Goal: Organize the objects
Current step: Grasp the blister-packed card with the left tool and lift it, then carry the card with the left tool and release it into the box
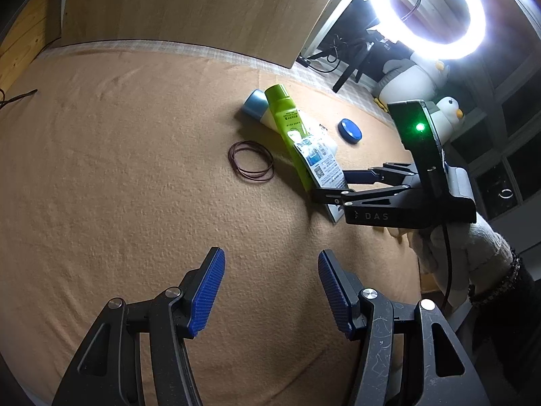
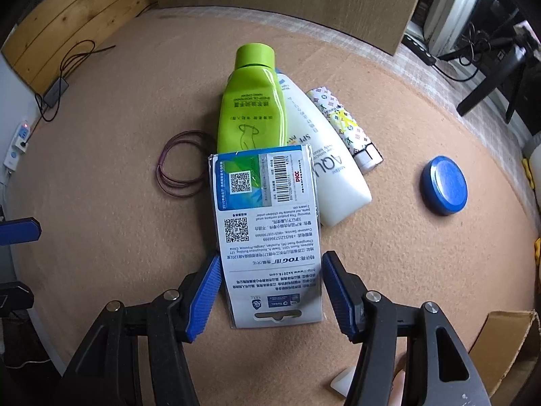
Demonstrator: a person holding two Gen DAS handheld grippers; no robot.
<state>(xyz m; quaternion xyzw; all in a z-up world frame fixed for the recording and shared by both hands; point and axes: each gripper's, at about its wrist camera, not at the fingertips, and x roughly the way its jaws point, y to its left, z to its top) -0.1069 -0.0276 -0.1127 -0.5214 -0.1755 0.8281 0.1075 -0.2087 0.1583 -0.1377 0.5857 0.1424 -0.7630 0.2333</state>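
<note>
A flat white packet [image 2: 270,233] with barcodes lies on the tan cloth, its far end on a green tube [image 2: 252,101]. A white tube [image 2: 324,155] and a patterned stick [image 2: 345,125] lie to the right of the green tube. My right gripper [image 2: 268,291] is open, its blue pads on either side of the packet's near end; the left pad looks close to the edge. In the left wrist view my left gripper [image 1: 268,291] is open and empty over bare cloth, and the right gripper [image 1: 333,186] reaches the packet [image 1: 321,162] beside the green tube [image 1: 287,118].
Dark rubber bands [image 2: 181,165] lie left of the tubes, also in the left wrist view [image 1: 252,160]. A blue round lid [image 2: 444,184] lies to the right. A wooden board [image 1: 189,3] stands behind. A ring light [image 1: 429,6] glares. A cardboard box [image 2: 503,348] sits near right.
</note>
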